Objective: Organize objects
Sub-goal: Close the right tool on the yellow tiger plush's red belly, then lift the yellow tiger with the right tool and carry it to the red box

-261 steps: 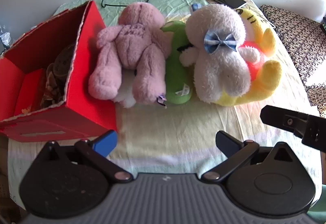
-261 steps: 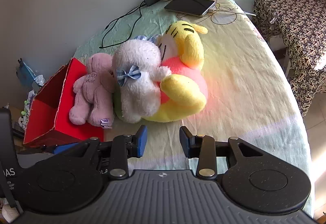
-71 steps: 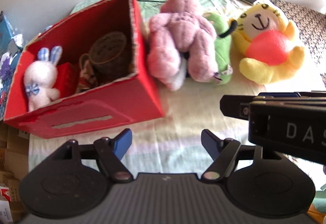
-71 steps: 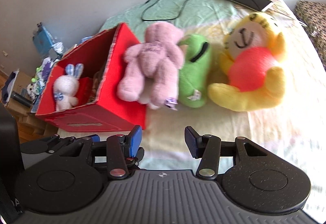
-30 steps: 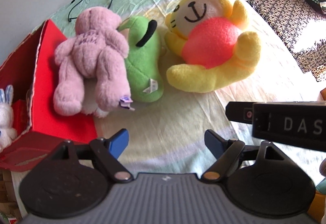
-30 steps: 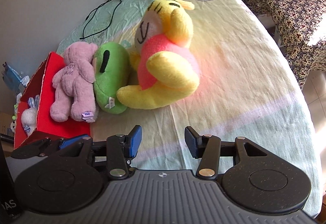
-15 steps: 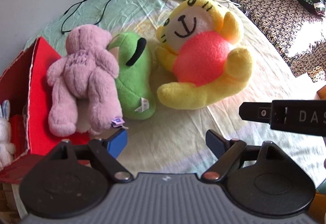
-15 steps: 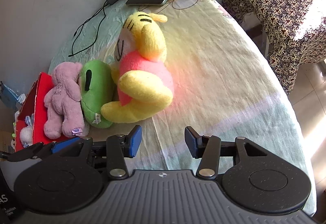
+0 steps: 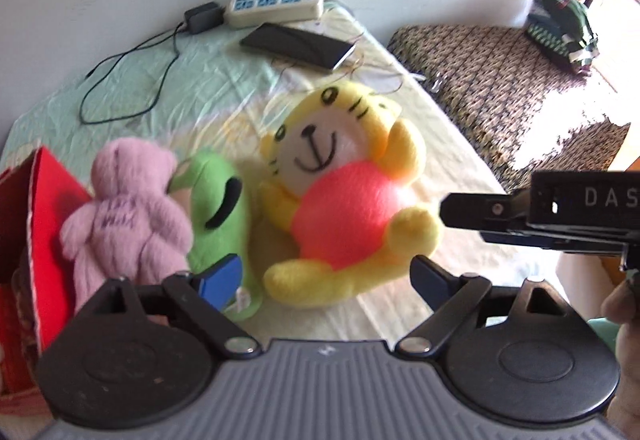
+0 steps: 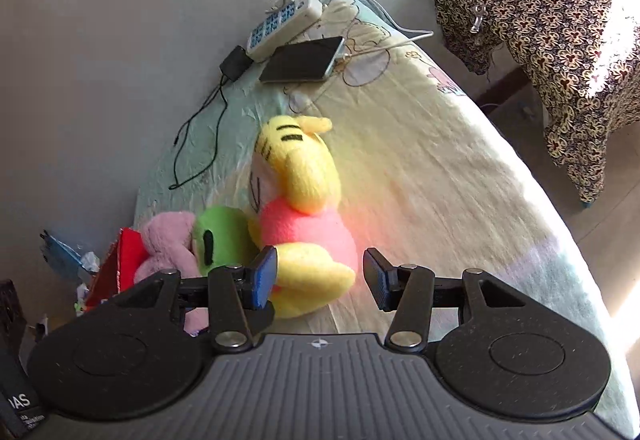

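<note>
A yellow tiger plush with a red belly [image 9: 340,200] lies on the bed, face up. It also shows in the right wrist view [image 10: 304,208]. A green plush [image 9: 218,208] and a pink bear [image 9: 128,216] lie to its left, beside the red box [image 9: 44,224]. My left gripper [image 9: 324,278] is open, its jaws spanning the tiger's lower body from the near side. My right gripper [image 10: 318,280] is open and empty, close over the tiger's foot. The right gripper's body [image 9: 560,208] shows at the right of the left wrist view.
A phone [image 9: 298,46], a power strip [image 9: 274,2] and a charger with a black cable [image 9: 202,18] lie at the far end of the bed. A patterned seat [image 9: 508,80] stands to the right. The bed edge [image 10: 568,240] runs along the right.
Both grippers have moved forward and closer to the yellow tiger plush, which now fills the space before the jaws. Earlier the white bunny went into the red box.
</note>
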{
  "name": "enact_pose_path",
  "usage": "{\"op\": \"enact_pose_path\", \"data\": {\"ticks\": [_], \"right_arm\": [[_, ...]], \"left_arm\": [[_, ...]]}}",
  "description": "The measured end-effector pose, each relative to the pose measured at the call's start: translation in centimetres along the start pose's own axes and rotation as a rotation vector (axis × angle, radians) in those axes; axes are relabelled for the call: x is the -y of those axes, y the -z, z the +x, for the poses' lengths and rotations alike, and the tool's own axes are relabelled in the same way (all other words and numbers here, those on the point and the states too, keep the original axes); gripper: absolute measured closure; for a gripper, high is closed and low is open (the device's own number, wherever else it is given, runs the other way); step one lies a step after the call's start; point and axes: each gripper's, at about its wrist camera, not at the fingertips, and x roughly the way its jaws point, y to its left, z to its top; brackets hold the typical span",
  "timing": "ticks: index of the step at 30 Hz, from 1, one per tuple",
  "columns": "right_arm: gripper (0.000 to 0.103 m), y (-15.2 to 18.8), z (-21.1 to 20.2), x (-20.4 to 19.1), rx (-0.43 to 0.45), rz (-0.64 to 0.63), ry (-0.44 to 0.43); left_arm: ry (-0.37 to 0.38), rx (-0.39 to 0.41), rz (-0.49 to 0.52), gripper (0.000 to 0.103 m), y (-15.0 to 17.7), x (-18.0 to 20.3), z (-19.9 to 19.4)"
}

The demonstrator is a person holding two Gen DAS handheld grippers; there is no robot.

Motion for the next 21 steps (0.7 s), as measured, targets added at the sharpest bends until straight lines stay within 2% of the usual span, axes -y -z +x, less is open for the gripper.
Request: {"op": "enact_pose_path", "data": {"ticks": [3,6,15,21], "right_arm": [[0.047,-0.9,0.8,-0.2,0.002,-0.003,-0.036],[0.046,-1.5,2.0,-0.3,-0.001,-0.014,-0.043],[0.046,-3.2,6.5,0.3,-0.070,-0.028,-0.044],[0.046,-3.7,9.0,0.4,-0.122,-0.029,-0.055]], "left_arm": [[0.101,0.002,-0.019,0.012,-0.6,-0.1,0.9],[0.161,-0.013,-0.053,0.012,-1.2,-0.5,2.2],[0.266,-0.075,-0.106,0.008,-2.3,-1.5,6.3],[0.296,-0.078,-0.110,0.007,-2.7,-2.1,7.5]]}}
